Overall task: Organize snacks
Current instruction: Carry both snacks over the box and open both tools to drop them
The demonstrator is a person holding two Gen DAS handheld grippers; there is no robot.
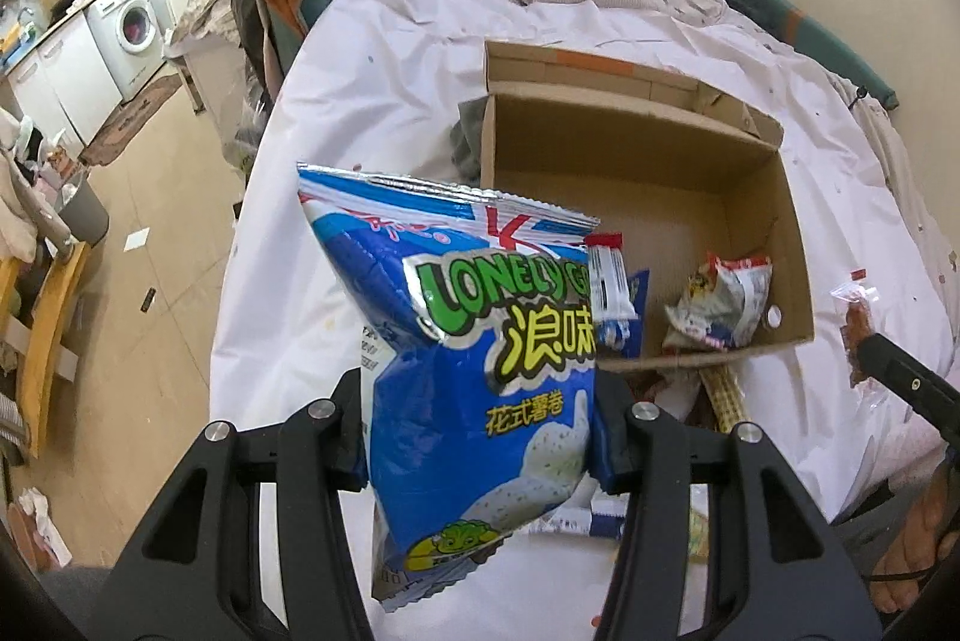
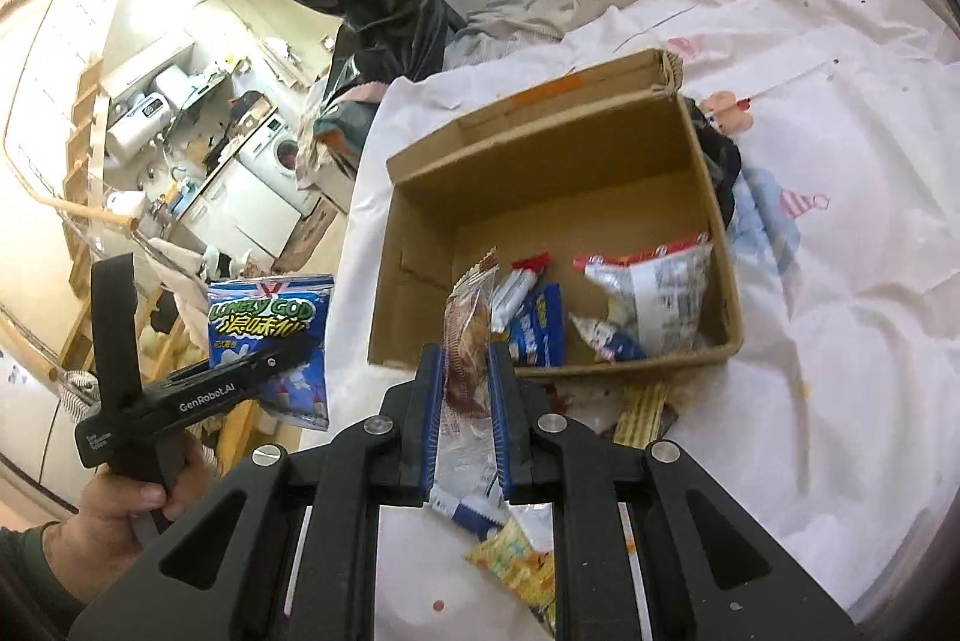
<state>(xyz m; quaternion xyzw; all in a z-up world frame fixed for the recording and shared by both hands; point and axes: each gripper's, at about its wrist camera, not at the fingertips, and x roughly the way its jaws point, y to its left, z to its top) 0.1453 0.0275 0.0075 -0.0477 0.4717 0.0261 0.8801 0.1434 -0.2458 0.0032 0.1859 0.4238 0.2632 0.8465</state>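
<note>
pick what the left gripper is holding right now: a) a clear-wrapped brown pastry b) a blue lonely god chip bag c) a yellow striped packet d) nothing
B: the left gripper is clamped on the blue Lonely God chip bag, held up off the bed short of the cardboard box; the clear-wrapped pastry is in the right gripper instead.

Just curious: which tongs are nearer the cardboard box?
Right. The right tongs hover just before the cardboard box; the left tongs sit farther off to its side.
</note>
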